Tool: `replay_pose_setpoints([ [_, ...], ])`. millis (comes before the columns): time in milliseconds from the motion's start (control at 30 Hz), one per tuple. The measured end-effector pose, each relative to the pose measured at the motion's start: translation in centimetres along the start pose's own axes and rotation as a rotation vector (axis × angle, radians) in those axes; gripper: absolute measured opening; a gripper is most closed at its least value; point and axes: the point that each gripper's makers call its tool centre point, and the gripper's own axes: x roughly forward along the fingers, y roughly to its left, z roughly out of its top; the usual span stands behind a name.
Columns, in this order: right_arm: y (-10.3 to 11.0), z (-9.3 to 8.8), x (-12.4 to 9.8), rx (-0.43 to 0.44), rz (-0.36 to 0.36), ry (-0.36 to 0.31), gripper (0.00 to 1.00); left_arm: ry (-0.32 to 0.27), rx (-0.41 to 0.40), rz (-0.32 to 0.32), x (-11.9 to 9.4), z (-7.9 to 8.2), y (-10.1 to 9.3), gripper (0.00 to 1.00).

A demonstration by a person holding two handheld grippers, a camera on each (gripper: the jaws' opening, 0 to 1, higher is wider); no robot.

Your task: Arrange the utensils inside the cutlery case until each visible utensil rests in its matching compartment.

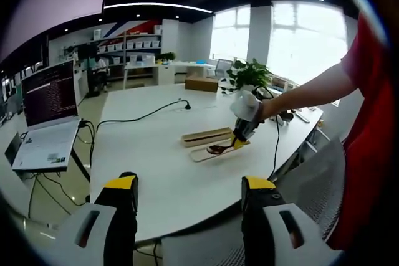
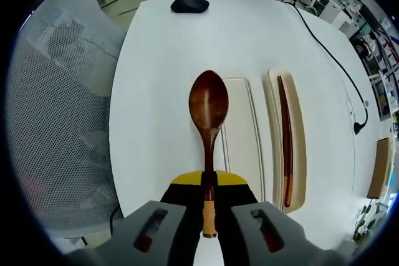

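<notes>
My right gripper (image 2: 209, 182) is shut on the handle of a dark brown wooden spoon (image 2: 209, 101), whose bowl points away from me over the left edge of the pale cutlery case (image 2: 240, 147). The case's narrow right compartment (image 2: 272, 154) holds dark chopsticks (image 2: 285, 135). In the left gripper view, the case (image 1: 206, 136) lies mid-table, with the right gripper (image 1: 240, 134) holding the spoon (image 1: 218, 149) low over its near part. My left gripper (image 1: 190, 186) is open and hangs near the table's front edge, far from the case.
A black mouse (image 2: 189, 4) lies at the far table end, and a black cable (image 2: 330, 54) runs along the right. A mesh chair (image 2: 56, 110) stands beside the table. A laptop (image 1: 47, 116) sits on a stand to the left. A potted plant (image 1: 249, 74) stands behind the case.
</notes>
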Motion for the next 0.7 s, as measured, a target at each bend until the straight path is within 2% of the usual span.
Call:
replay_pose_setpoints([
  [267,-0.5,0.0,-0.9,-0.026,-0.002,0.016,0.01,0.0,0.004,-0.002,0.0,0.2,0.1,0.69],
  [467,-0.9,0.3,-1.5,-0.028,-0.017,-0.001,0.01,0.0,0.01,-0.005,0.2,0.4,0.3,0.69],
  [700,-0.9,-0.2,-1.6,-0.017,-0.007,0.004,0.01,0.0,0.02,-0.012,0.5,0.7,0.2,0.69],
])
